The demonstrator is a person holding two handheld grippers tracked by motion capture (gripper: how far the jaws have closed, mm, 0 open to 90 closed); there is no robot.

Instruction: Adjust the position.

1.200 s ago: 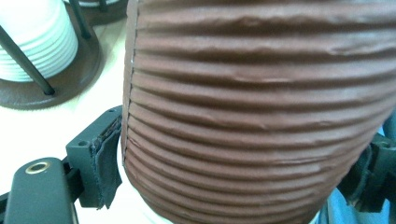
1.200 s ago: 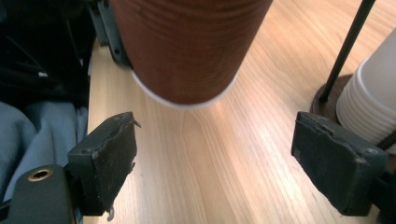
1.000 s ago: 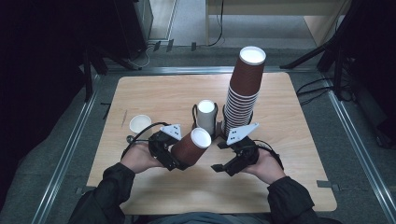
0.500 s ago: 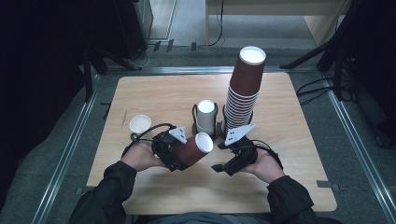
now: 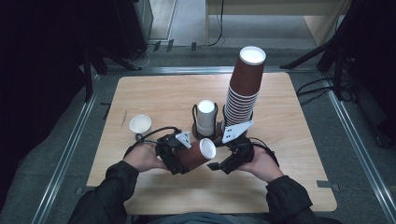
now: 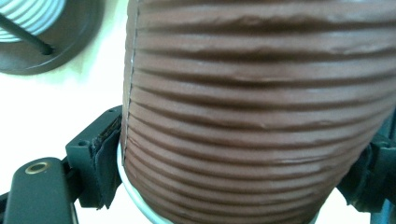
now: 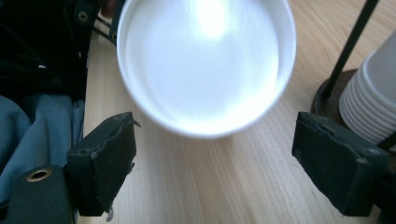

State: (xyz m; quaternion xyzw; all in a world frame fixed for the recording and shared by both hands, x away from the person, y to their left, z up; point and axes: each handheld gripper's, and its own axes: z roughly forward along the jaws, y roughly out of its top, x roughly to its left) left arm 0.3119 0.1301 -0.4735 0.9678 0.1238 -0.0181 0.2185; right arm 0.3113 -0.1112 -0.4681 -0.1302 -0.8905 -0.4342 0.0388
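Held item: the left gripper (image 5: 180, 156) is clamping a brown ribbed paper cup (image 5: 196, 154) by its base end; in the left gripper view the jaws are pressing on either side of the ribbed wall (image 6: 261, 116).
Cup position: the cup is lying above the near-centre of the worktop (image 5: 154, 93), between the two hands, just in front of the cup holder (image 5: 205, 119).
Cup long axis: it is lying near horizontal, running from the person's left to right and rising slightly, with the white open mouth (image 7: 205, 60) pointing at the right gripper (image 5: 224, 164).
Right gripper state: its jaws are standing wide apart and gripping nothing; in the right gripper view the mouth of the cup is sitting between and just beyond them.
Key relation: the right gripper is facing straight into the cup mouth along the cup's axis, close to the rim but apparently not touching it.
Nearer hand: the right hand (image 5: 261, 163) is the free one and is sitting just beside the rim, so any regrasp looks to fall to it.
Surroundings: a tall stack of brown cups (image 5: 243, 88) is standing behind the right gripper; a single white cup (image 5: 140, 124) is standing well to the left.
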